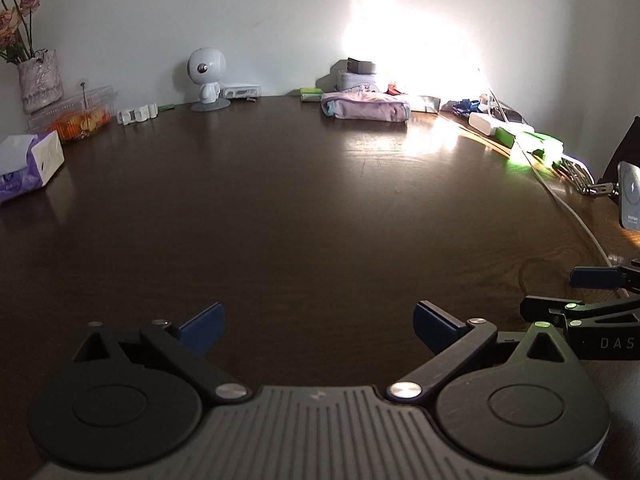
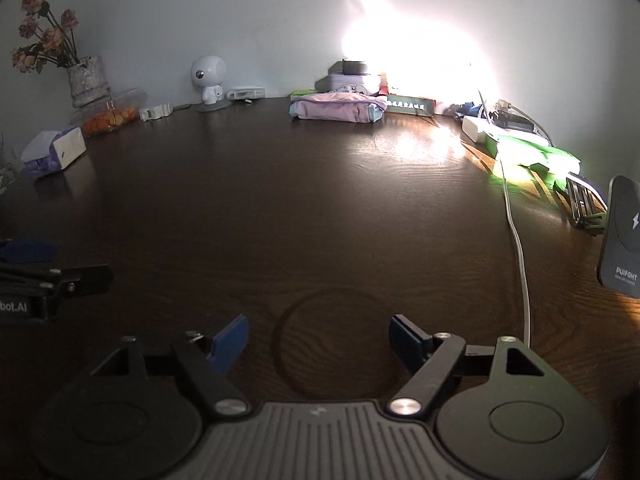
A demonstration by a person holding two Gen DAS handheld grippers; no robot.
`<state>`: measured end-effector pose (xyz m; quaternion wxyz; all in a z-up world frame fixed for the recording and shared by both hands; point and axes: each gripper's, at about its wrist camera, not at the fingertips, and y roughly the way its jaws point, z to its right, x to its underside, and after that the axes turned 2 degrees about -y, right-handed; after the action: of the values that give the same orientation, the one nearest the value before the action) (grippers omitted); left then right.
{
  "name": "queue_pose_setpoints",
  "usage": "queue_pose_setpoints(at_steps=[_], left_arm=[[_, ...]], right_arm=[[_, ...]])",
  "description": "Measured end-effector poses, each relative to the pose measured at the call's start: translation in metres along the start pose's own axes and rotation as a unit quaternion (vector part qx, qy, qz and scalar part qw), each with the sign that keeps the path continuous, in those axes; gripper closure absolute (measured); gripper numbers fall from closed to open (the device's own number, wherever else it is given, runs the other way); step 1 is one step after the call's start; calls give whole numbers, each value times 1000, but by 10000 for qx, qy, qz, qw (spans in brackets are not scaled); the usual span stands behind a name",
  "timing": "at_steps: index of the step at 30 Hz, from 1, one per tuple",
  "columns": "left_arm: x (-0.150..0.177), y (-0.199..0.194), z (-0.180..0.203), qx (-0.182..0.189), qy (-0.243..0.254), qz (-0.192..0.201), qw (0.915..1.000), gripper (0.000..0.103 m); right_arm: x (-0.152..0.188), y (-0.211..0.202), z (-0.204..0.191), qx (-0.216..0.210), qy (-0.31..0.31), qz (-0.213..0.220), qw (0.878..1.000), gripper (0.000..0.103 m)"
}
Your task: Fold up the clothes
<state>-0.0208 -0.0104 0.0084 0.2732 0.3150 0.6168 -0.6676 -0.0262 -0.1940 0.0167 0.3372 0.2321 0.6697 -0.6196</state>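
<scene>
A folded pink and lilac garment [image 1: 366, 107] [image 2: 339, 111] lies at the far edge of the dark wooden table [image 1: 304, 208] [image 2: 304, 216], near the wall. My left gripper [image 1: 318, 326] stands open over bare wood at the near side, nothing between its blue pads. My right gripper [image 2: 318, 340] is open too, with only table between its fingers. Both are far from the garment. In the left wrist view the right gripper [image 1: 592, 296] shows at the right edge; in the right wrist view the left gripper [image 2: 44, 276] shows at the left edge.
Along the back stand a vase of dried roses [image 2: 84, 80], a fruit box [image 1: 80, 114], a tissue pack [image 1: 28, 164], a white robot figure [image 1: 206, 78] and tins [image 1: 358, 76]. A white cable [image 2: 520, 248], green packs [image 2: 536, 152] and a charger stand [image 2: 622, 236] crowd the right side.
</scene>
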Motion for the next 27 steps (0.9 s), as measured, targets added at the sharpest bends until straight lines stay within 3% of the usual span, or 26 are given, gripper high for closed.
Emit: queue_pose_setpoints(at_steps=[9,27], left_arm=[[19,1,1,-215,9,100,9997,0],[20,2,3,-297,-4,166,9994,0]], right_arm=[[17,-5,-11,398,214,204,9988,0],[22,-9,-16,426,235,287,9984,0]])
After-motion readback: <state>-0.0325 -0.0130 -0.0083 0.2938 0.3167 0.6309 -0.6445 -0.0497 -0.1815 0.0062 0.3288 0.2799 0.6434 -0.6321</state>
